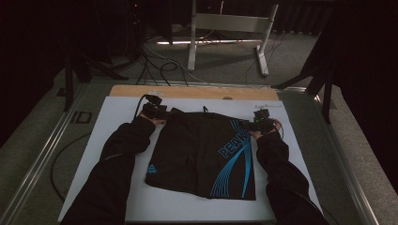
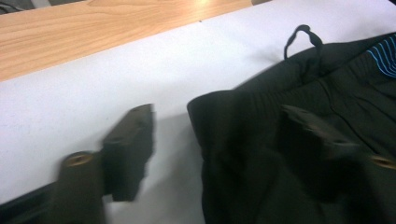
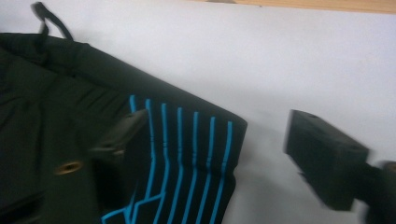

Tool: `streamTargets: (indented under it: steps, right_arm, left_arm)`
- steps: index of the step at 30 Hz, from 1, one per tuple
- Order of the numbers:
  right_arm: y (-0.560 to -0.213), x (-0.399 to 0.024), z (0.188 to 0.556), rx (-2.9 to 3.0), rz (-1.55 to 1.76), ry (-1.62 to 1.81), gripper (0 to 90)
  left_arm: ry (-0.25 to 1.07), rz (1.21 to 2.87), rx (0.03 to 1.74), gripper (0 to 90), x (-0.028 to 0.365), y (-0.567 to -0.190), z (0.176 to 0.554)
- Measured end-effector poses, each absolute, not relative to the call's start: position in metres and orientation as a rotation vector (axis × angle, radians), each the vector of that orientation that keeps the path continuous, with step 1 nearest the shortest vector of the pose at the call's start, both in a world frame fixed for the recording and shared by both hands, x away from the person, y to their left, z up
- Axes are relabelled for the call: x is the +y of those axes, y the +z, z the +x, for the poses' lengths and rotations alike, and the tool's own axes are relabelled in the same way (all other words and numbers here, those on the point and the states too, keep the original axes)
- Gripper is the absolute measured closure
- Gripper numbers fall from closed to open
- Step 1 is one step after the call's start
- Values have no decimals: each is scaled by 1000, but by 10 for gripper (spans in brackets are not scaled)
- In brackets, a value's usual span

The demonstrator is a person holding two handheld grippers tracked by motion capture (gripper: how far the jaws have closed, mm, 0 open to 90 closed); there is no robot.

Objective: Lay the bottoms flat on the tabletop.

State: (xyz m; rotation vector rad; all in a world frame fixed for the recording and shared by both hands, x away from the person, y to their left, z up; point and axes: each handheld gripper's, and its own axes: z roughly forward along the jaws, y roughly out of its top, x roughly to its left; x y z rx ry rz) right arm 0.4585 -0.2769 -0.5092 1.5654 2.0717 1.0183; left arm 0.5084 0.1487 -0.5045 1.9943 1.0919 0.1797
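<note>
One pair of black shorts (image 1: 202, 152) lies flat on the white sheet (image 1: 117, 112) covering the counter (image 1: 187, 91), waistband at the far edge, blue stripes on the side toward the right gripper. Left gripper (image 1: 155, 111) sits at the far-left waistband corner; in the left gripper view that corner (image 2: 210, 112) lies between its jaws, one jaw over the bare sheet, the other over the fabric. Jaws apart, not pinching the cloth. Right gripper (image 1: 259, 123) sits at the far-right waistband corner; in the right gripper view the striped corner (image 3: 196, 140) lies between its jaws, one jaw over the stripes, the other over the sheet. Jaws apart, released, no pinch seen. Whether any jaw touches the cloth, cannot tell. Both forearms in dark sleeves reach forward from the near edge, one along each side of the shorts, hands low at the waistband. One drawstring loop (image 2: 303, 39) sticks out past the waistband middle. Count: two grippers, one shorts, one sheet.
</note>
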Motion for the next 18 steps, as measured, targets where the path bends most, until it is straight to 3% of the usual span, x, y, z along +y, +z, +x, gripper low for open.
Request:
streamTargets:
  steps: [5,8,11,18]
  right_arm:
    - [-517,-276,463,2081,1605,946,404]
    - [-519,-277,464,2093,1613,958,565]
    - [-517,-277,465,2094,1602,937,789]
    - [-508,-277,473,2082,1619,996,831]
  left_arm:
    - [124,1979,1090,519,147,-514,515]
    - [104,1955,1094,657,147,-516,517]
    - [105,1938,1093,765,146,-515,515]
    - [161,1944,1072,804,149,-506,503]
